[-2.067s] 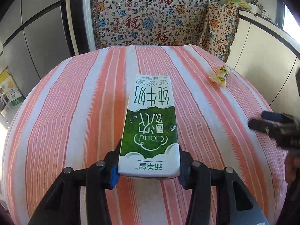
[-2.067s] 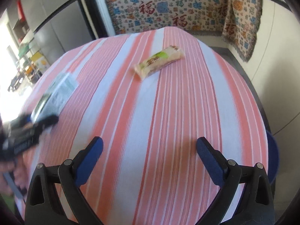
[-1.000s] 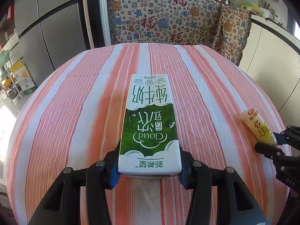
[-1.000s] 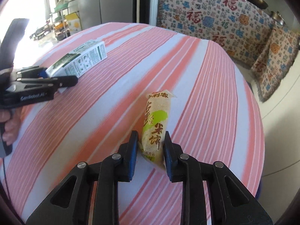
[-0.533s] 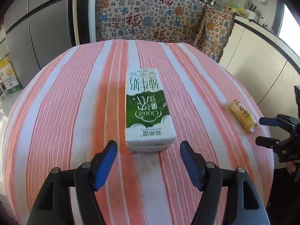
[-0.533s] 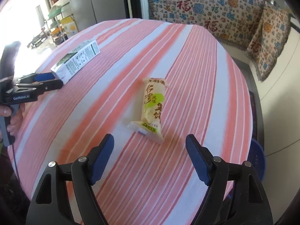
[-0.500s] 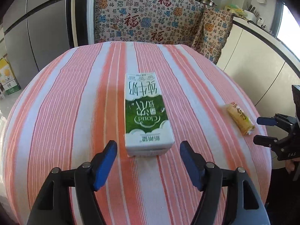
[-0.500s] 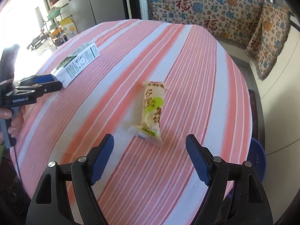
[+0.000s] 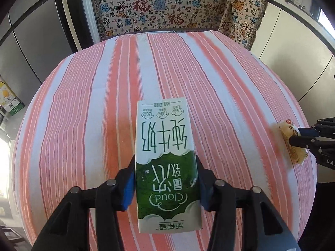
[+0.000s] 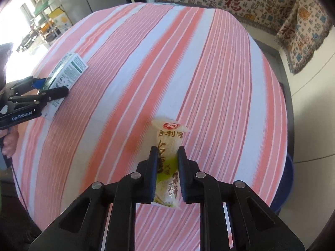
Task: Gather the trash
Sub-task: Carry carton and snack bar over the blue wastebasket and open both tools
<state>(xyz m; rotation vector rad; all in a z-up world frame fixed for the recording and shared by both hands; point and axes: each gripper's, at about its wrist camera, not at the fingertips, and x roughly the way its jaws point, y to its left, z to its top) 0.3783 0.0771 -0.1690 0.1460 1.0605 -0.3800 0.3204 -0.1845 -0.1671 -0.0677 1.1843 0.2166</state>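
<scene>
A green and white milk carton [image 9: 165, 159] lies flat, and my left gripper [image 9: 165, 167] is shut on its near half. The carton [image 10: 67, 71] and the left gripper [image 10: 45, 87] also show at the left of the right wrist view. A yellowish snack packet [image 10: 169, 156] lies lengthwise between the fingers of my right gripper [image 10: 167, 152], which is shut on it. The packet [image 9: 291, 140] and the right gripper [image 9: 297, 135] show at the right edge of the left wrist view.
A round table with a pink and white striped cloth [image 9: 209, 73] holds both items. A patterned fabric-covered seat [image 9: 167, 6] stands behind it. A blue bin [image 10: 285, 179] sits on the floor beyond the table's right edge. Grey cabinets [image 9: 31, 41] stand at the left.
Half a second ago both grippers were open and drawn back from the items. Now the left has closed on the carton and the right on the snack packet.
</scene>
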